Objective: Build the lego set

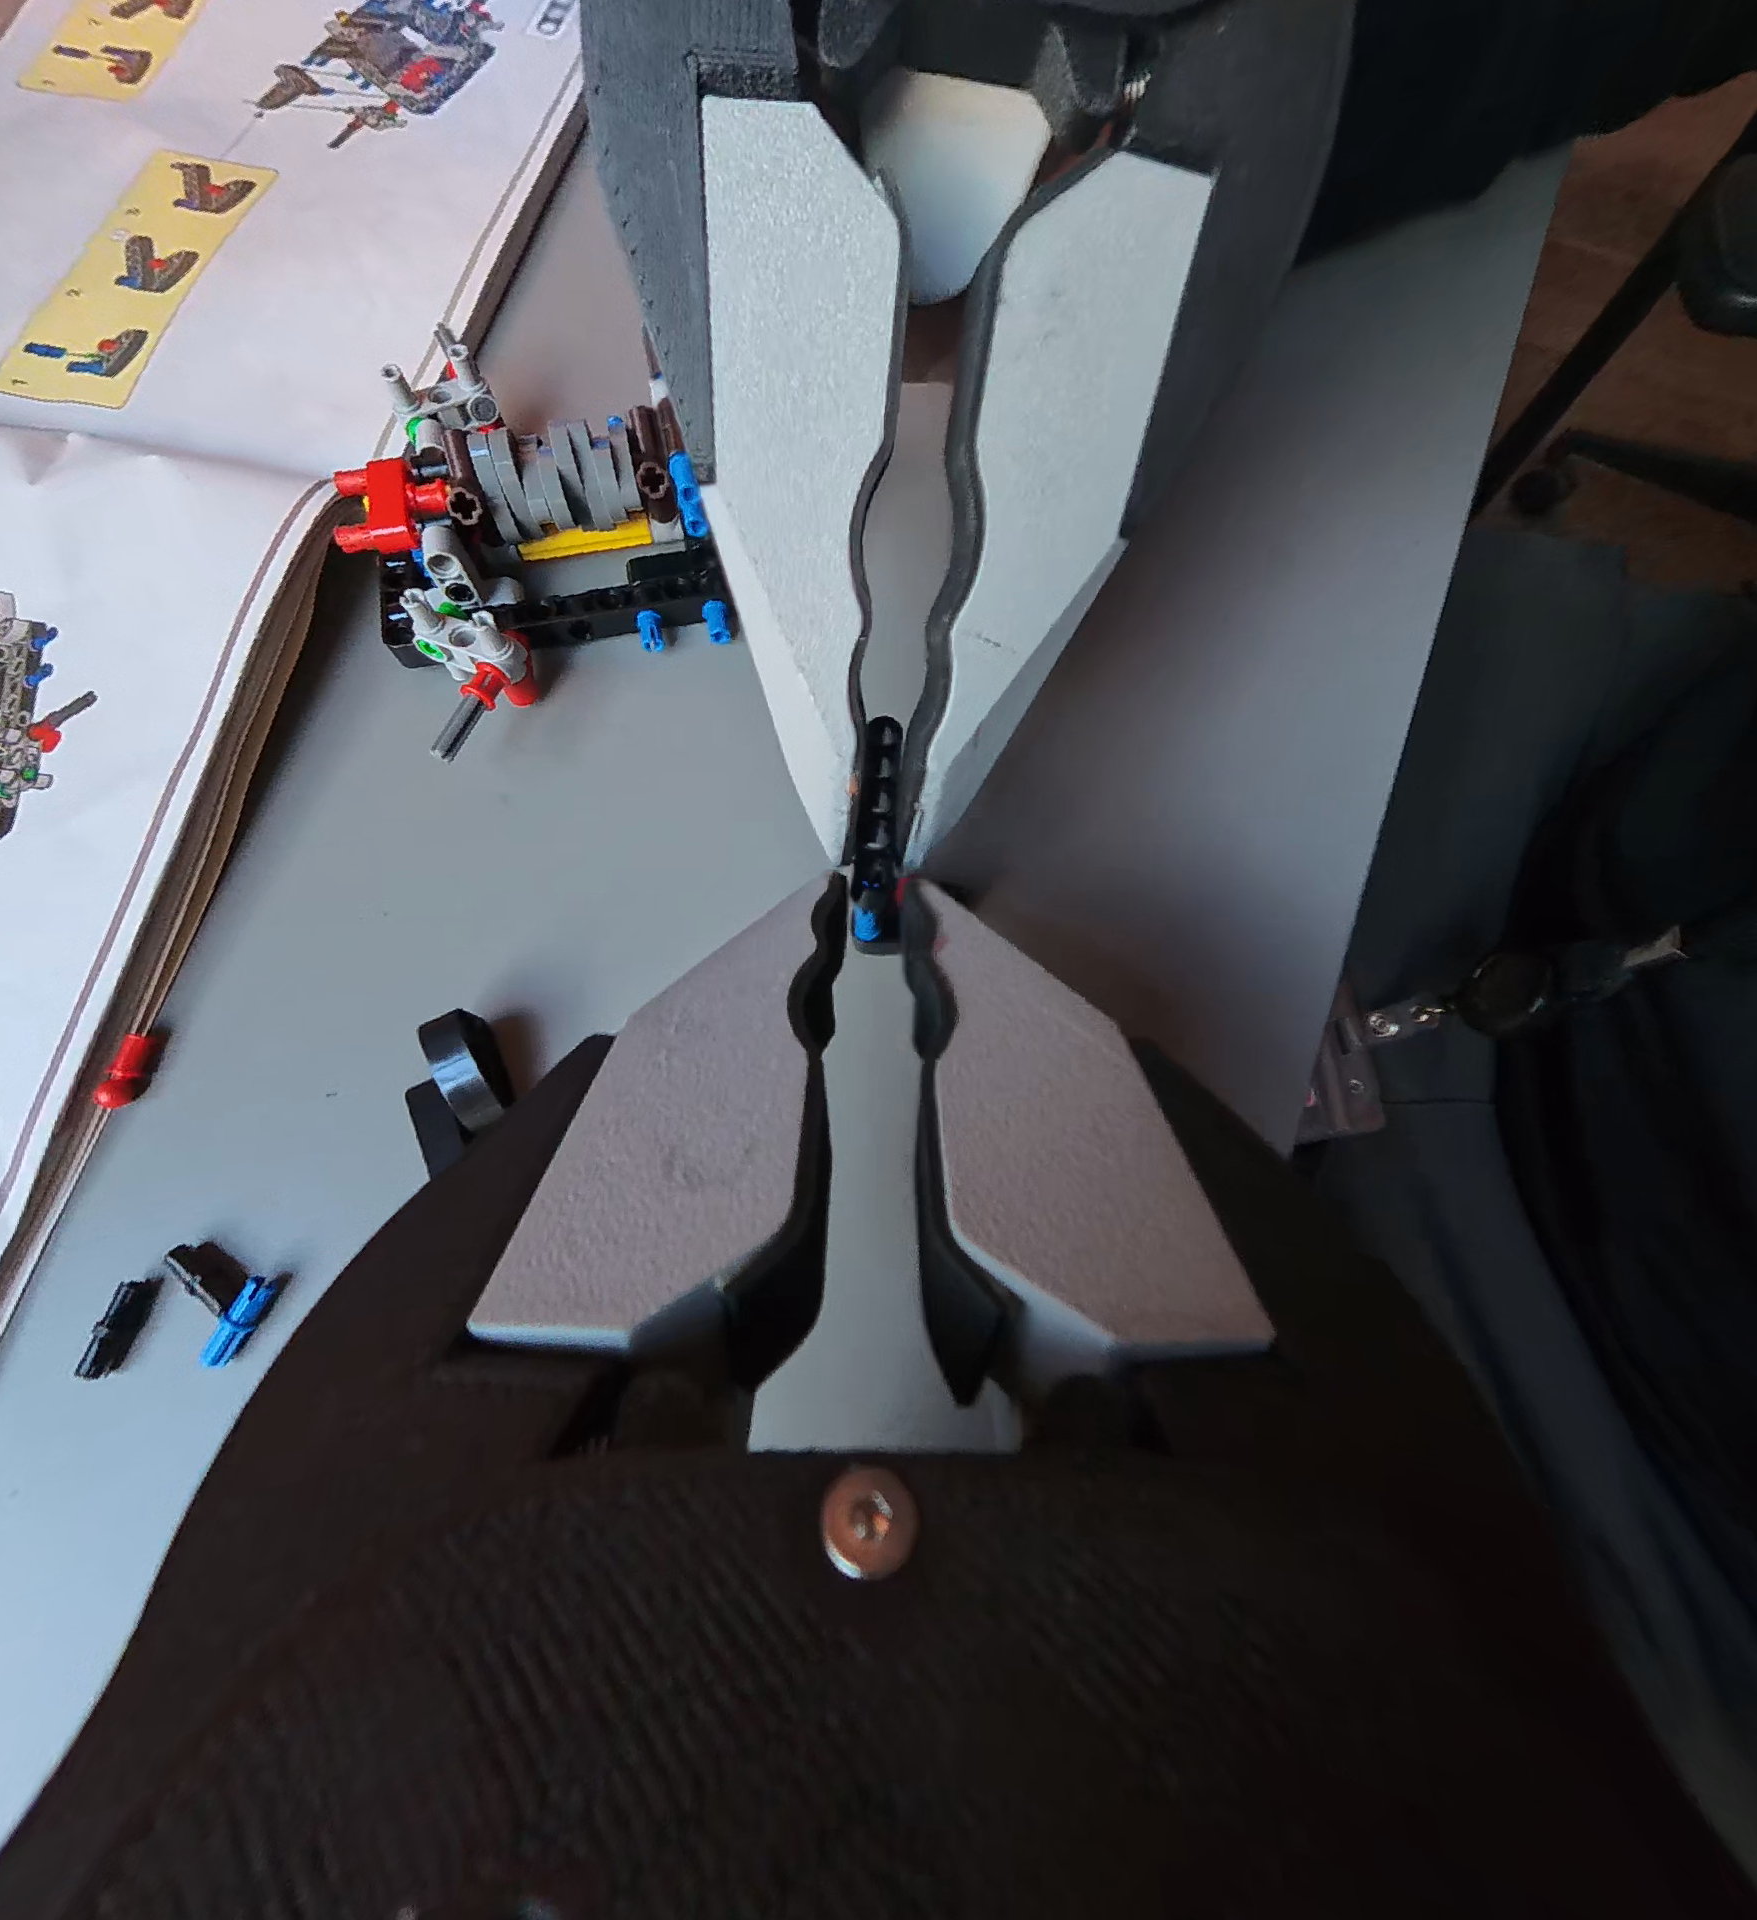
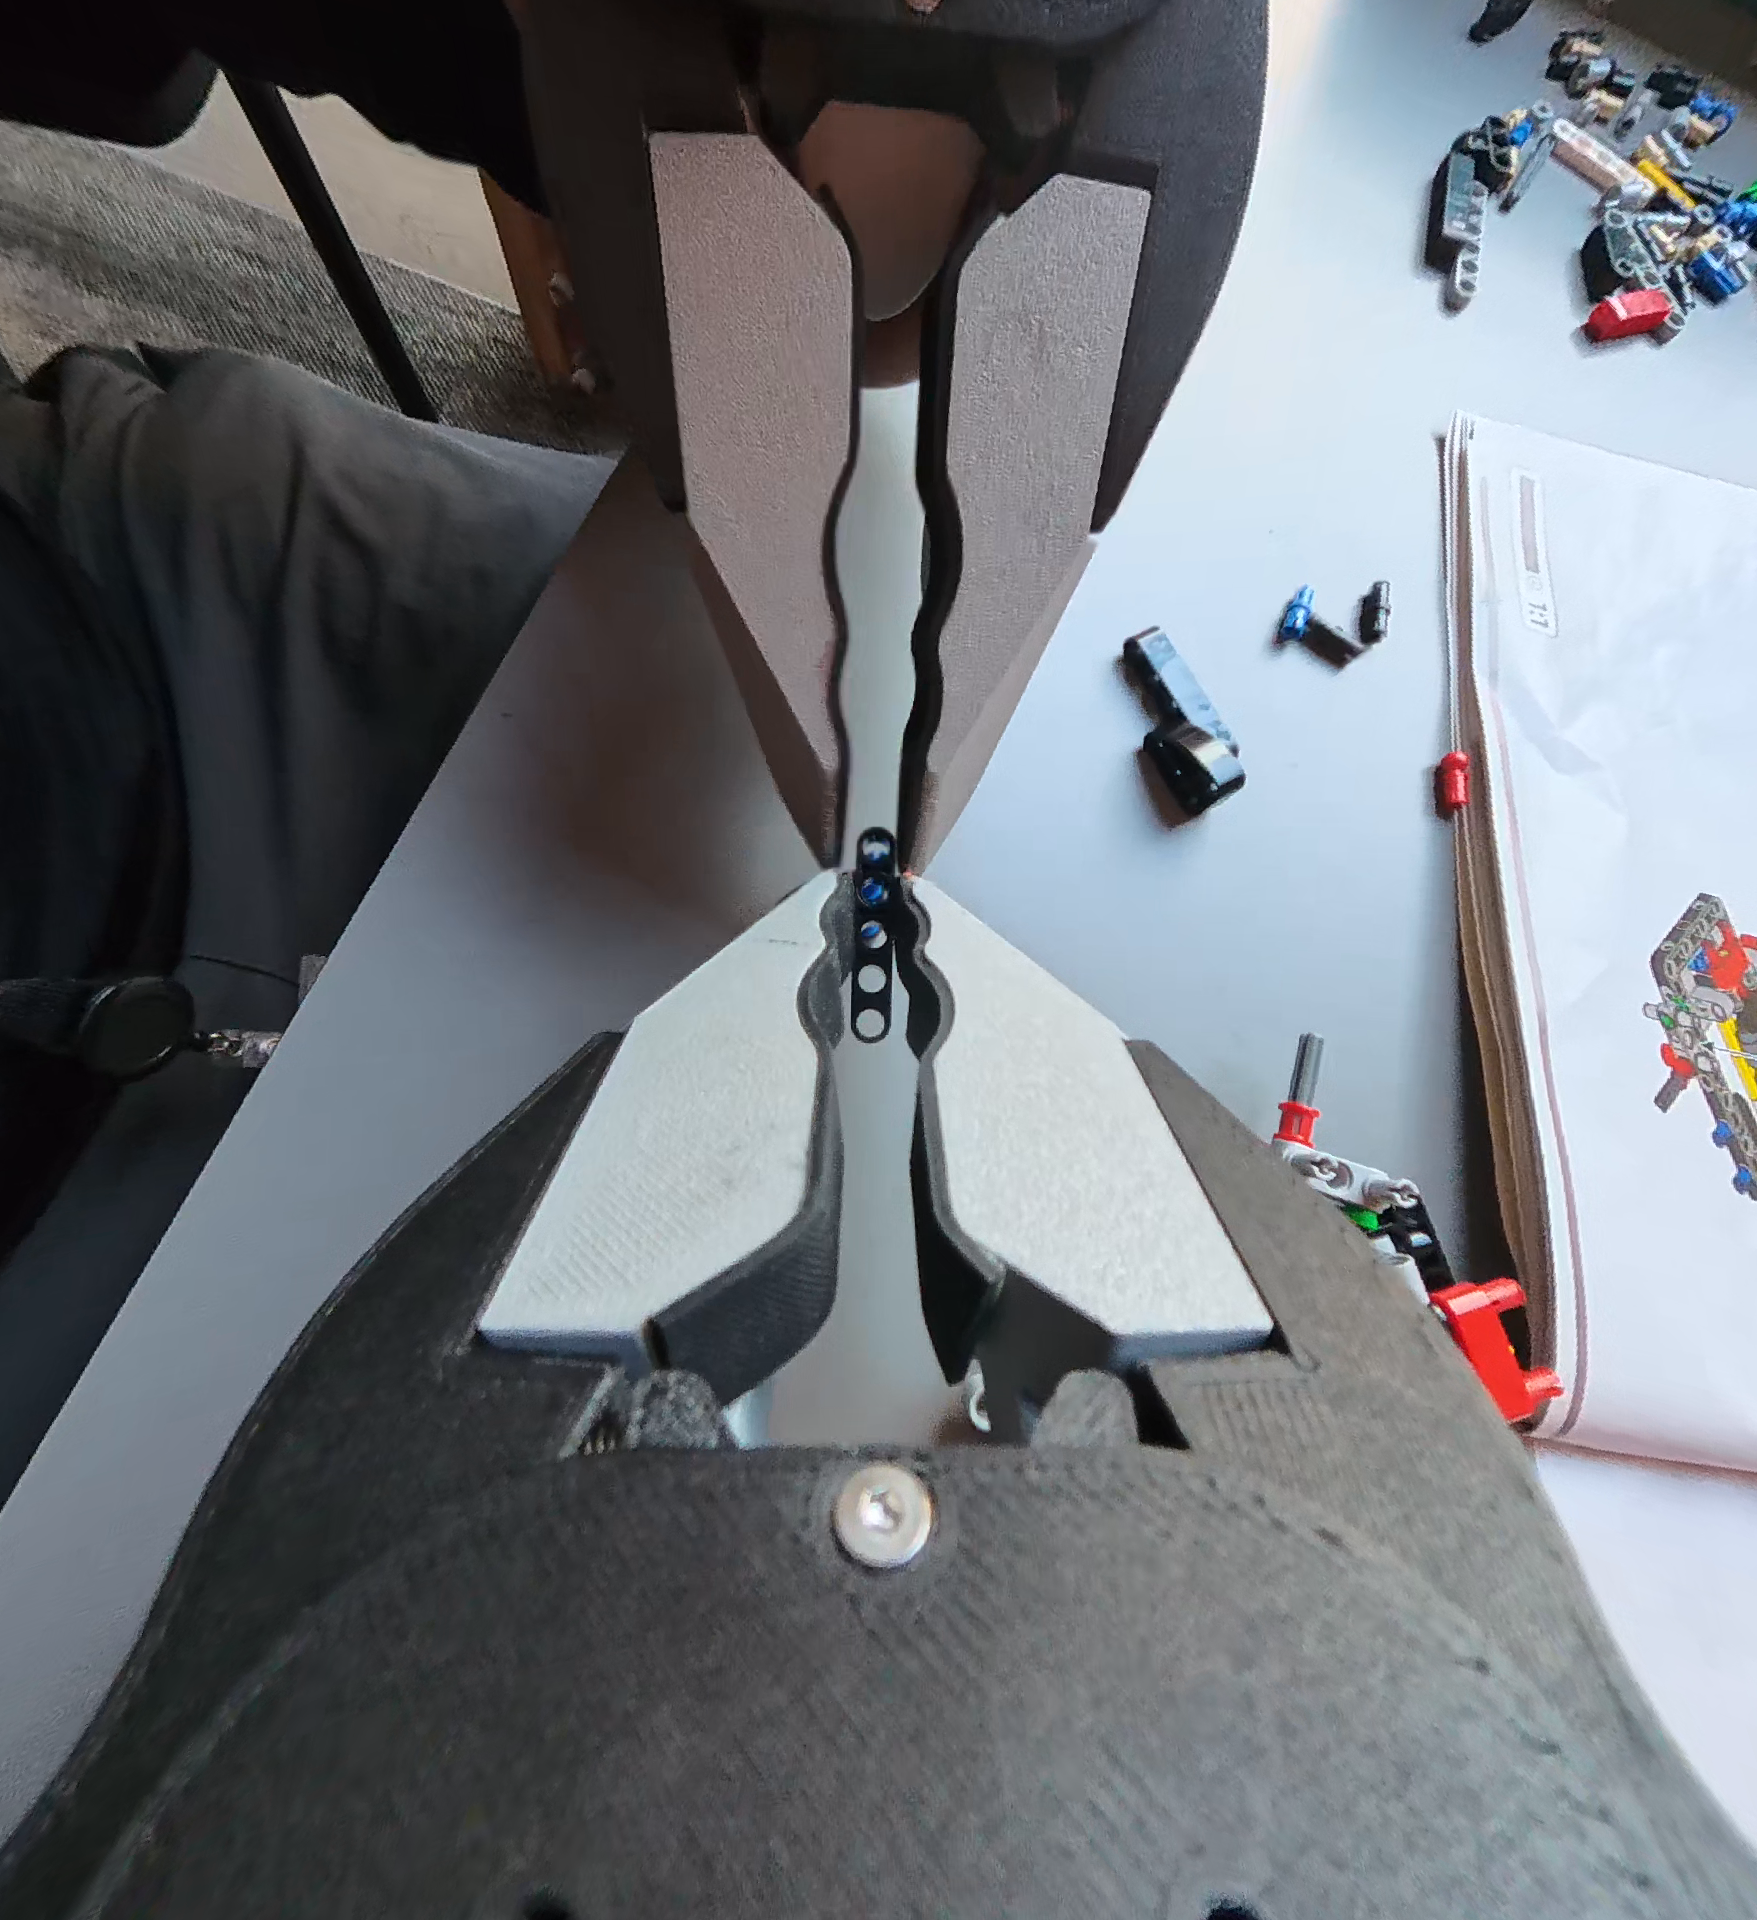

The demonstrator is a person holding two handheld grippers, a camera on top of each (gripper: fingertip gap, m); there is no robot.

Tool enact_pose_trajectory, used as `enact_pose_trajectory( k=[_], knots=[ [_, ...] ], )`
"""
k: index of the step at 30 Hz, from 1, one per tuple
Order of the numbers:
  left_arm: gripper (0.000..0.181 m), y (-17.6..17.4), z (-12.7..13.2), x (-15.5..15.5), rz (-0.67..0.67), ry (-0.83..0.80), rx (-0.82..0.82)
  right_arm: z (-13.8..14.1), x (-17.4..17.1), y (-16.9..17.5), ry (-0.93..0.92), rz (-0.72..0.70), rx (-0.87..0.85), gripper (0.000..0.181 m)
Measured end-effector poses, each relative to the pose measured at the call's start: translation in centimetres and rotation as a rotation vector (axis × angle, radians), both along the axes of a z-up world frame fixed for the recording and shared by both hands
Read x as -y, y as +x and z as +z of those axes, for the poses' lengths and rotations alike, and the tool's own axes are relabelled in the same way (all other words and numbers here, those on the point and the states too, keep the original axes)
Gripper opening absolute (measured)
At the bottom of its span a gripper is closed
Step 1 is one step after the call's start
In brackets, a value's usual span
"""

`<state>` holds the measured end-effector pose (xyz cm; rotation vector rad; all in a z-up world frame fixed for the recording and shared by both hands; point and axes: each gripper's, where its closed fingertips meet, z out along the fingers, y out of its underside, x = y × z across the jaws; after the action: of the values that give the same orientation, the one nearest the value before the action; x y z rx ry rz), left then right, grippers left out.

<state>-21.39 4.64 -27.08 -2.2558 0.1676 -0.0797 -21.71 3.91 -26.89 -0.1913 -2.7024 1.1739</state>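
My two grippers meet tip to tip over the near edge of the grey surface (image 1: pixel 562 894). A thin black beam (image 1: pixel 875 821) with a row of holes is pinched between them, with a blue pin (image 1: pixel 866 921) seated at one end.

Left gripper (image 1: pixel 872 899): fingers closed on the blue-pin end of the beam. In its own view the right gripper (image 1: pixel 889 805) comes in from 12 o'clock, fingers clamped on the beam's far length.

Right wrist view: right gripper (image 2: pixel 876 935) holds most of the beam (image 2: pixel 872 977); empty holes show toward me, blue pins (image 2: pixel 871 891) in the holes near the tips. Left gripper (image 2: pixel 869 844) enters from 12 o'clock and nips the far end.

Partly built model (image 1: pixel 531 530) sits on the surface at 10 o'clock in the left view: grey slanted pieces, red connectors, yellow plate, black frame with blue pins. It lies just beside the open instruction booklet (image 1: pixel 126 499).

Loose on the surface at 8 o'clock: a small black pin (image 1: pixel 115 1328), a black-and-blue connector (image 1: pixel 230 1299), a black angled piece (image 1: pixel 458 1070). A red pin (image 1: pixel 129 1065) rests against the booklet edge.

Right view, 1 o'clock: a pile of mixed loose parts (image 2: pixel 1663 197), well apart from the grippers.
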Motion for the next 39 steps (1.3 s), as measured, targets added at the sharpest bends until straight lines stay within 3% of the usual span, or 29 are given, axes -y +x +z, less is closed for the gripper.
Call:
enact_pose_trajectory(
  k=[2,11,18,23,39],
  knots=[
    [0.019,0.0,0.1,0.2,0.004,-0.008,0.036,0.2,-0.1,0.0,-0.009,-0.001,-0.006,0.005],
    [0.013,0.0,-2.1,0.7,-0.012,-0.092,0.056,0.1,-0.4,0.2,0.000,-0.019,-0.003,0.005],
    [0.017,-0.1,-1.5,0.2,-0.009,-0.060,0.106,-0.5,-2.1,0.6,-0.008,-0.094,-0.002,0.005],
    [0.003,0.0,-1.4,-0.3,-0.021,-0.046,0.105,-1.6,-2.6,1.1,0.038,-0.098,-0.039,0.005],
    [0.002,-0.1,-1.3,-0.3,-0.001,-0.047,0.113,-2.5,-2.2,2.0,0.047,-0.069,0.025,0.007]
  ],
)
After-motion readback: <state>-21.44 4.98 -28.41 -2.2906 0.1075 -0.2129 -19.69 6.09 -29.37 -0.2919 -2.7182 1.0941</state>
